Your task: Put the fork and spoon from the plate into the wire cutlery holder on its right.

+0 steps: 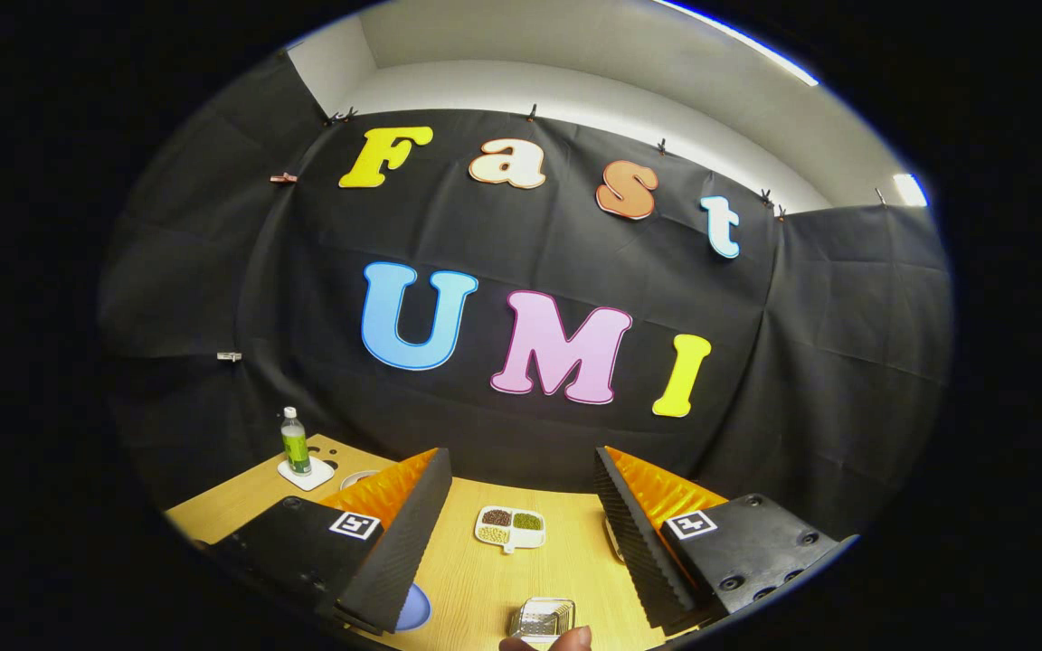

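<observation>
- Most of the counter [485, 579] lies low in the frame; my tool [521, 452] is held above it, fingers spread wide, grasping nothing.
- Blue plate [414, 608], lower left of centre, is mostly hidden behind the left finger, so I cannot tell the heading or long axis of the fork and spoon.
- Wire cutlery holder [541, 619] sits at bottom centre, just right of the plate.
- I judge the first pickup not yet begun; next I tip down toward the plate.
</observation>
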